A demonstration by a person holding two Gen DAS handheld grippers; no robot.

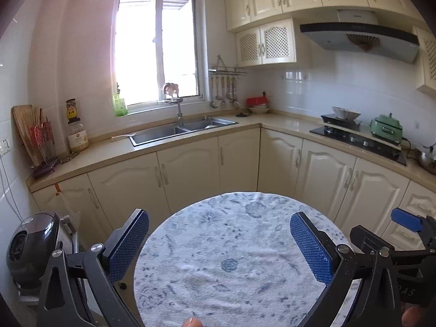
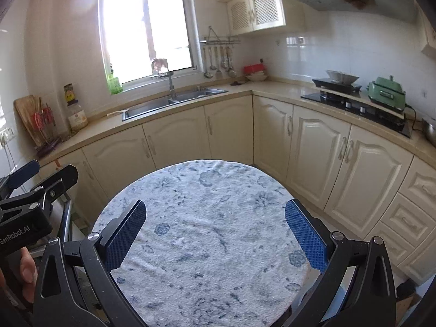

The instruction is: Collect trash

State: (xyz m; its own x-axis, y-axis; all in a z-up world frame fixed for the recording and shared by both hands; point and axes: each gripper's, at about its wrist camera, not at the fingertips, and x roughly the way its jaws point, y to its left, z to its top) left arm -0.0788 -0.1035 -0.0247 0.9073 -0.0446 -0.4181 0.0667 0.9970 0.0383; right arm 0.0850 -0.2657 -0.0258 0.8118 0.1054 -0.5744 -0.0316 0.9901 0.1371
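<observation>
Trash is not showing anywhere in either view, so how it will handle and where to grip it cannot be judged yet.

Left wrist view: the left gripper [image 1: 219, 241] is hovering with its jaws spread wide and nothing between them, over a round table [image 1: 231, 272] draped in a blue-patterned cloth.

Right wrist view: the right gripper [image 2: 215, 231] is likewise gaping empty above that table, with the sink [image 2: 174, 100] and stove [image 2: 357, 106] lying well beyond.
</observation>
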